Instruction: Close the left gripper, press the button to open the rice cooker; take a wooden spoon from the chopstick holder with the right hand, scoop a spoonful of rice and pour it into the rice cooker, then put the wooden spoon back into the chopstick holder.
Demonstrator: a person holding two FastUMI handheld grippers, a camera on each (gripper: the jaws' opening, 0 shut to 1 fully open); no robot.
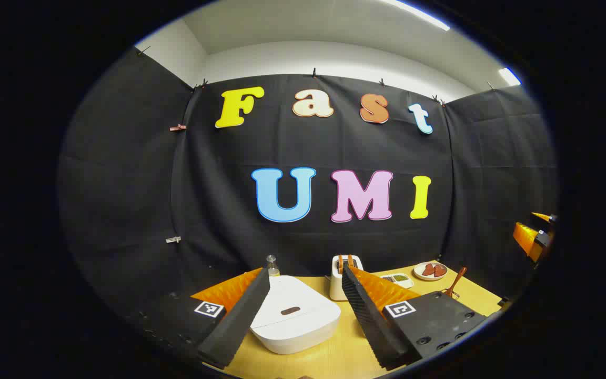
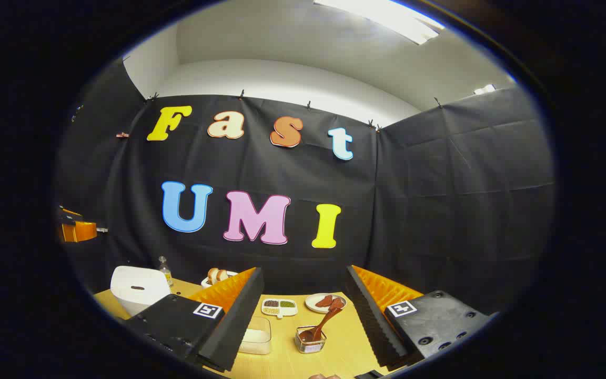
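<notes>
The white rice cooker (image 1: 295, 318) sits with its lid down on the wooden table, a dark oval button (image 1: 291, 310) on top. My left gripper (image 1: 306, 271) is open above and in front of it, one finger on either side. In the right gripper view the rice cooker (image 2: 137, 289) is at the far left. A wooden spoon (image 2: 321, 323) leans in a small wire chopstick holder (image 2: 311, 341), and a clear container (image 2: 255, 334) stands beside it. My right gripper (image 2: 304, 270) is open above them, holding nothing. The spoon's handle (image 1: 456, 281) sticks up at the right.
A toaster (image 1: 341, 279) with bread slices and a small bottle (image 1: 272, 266) stand behind the cooker. A divided dish (image 2: 279, 307) and a plate of reddish food (image 2: 325, 302) lie near the back wall. The other gripper (image 1: 534, 237) hangs at the right edge.
</notes>
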